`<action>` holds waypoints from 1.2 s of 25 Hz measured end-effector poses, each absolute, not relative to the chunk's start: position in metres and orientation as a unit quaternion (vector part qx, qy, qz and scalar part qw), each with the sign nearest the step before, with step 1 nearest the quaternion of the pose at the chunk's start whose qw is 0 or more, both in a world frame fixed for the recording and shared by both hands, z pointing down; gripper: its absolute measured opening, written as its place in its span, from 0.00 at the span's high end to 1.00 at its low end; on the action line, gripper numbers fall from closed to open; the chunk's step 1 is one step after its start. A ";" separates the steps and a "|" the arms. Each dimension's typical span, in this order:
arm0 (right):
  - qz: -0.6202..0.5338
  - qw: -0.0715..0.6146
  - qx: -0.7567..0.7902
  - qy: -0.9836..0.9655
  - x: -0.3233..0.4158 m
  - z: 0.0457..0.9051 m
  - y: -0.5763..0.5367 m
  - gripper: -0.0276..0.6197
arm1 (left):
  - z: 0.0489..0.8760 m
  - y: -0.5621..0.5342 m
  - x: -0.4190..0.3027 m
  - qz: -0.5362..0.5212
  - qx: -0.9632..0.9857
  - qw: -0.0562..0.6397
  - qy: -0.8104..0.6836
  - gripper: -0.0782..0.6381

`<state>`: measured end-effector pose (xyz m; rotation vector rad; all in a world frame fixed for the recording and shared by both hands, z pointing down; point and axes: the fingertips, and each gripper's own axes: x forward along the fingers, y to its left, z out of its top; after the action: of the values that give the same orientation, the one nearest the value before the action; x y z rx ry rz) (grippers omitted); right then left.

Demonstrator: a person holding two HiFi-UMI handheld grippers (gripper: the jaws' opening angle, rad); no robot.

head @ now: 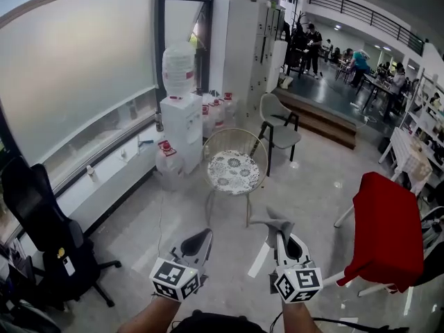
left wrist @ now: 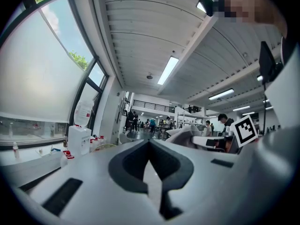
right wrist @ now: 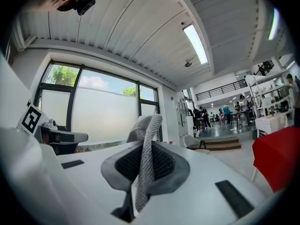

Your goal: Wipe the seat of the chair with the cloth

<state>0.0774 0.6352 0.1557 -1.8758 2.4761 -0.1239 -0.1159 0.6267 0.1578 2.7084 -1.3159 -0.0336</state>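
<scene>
The chair has a thin gold wire frame and a round seat [head: 234,171] with a white lace-like pattern; it stands on the floor ahead of both grippers. My right gripper [head: 279,233] is shut on a grey knitted cloth [head: 272,220], and the cloth [right wrist: 146,144] sticks up out of the closed jaws of the right gripper [right wrist: 140,172]. My left gripper [head: 202,236] is held level beside it. The left gripper [left wrist: 151,146] is shut with nothing in it. Both grippers are well short of the seat.
A white water dispenser [head: 181,113] and several red-capped bottles [head: 166,152] stand by the window, left of the chair. A grey chair [head: 279,121] is behind it, a red-draped chair [head: 386,229] at the right, and a black office chair [head: 40,219] at the left.
</scene>
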 end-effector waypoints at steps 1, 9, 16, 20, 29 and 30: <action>-0.040 0.016 -0.602 0.797 0.072 0.156 0.633 0.92 | 0.159 0.626 -0.120 -0.011 0.898 0.065 -0.435 0.88; -0.037 0.017 -0.611 0.791 0.033 0.158 0.626 0.92 | 0.166 0.619 -0.157 -0.012 0.905 0.064 -0.420 0.88; -0.036 0.012 -0.614 0.789 0.016 0.160 0.615 0.92 | 0.171 0.605 -0.175 -0.016 0.907 0.070 -0.415 0.88; -0.036 0.015 -0.609 0.793 0.015 0.161 0.594 0.92 | 0.175 0.587 -0.173 -0.014 0.905 0.072 -0.419 0.88; -0.038 0.030 -0.594 0.803 0.039 0.154 0.520 0.92 | 0.169 0.525 -0.155 -0.011 0.893 0.067 -0.444 0.88; -0.036 0.030 -0.592 0.805 0.044 0.153 0.511 0.92 | 0.167 0.516 -0.151 -0.012 0.892 0.066 -0.448 0.88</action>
<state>0.0438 0.5109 0.1529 -1.8250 2.4799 -0.1110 -0.1508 0.5161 0.1673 2.6891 -1.3498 -0.0368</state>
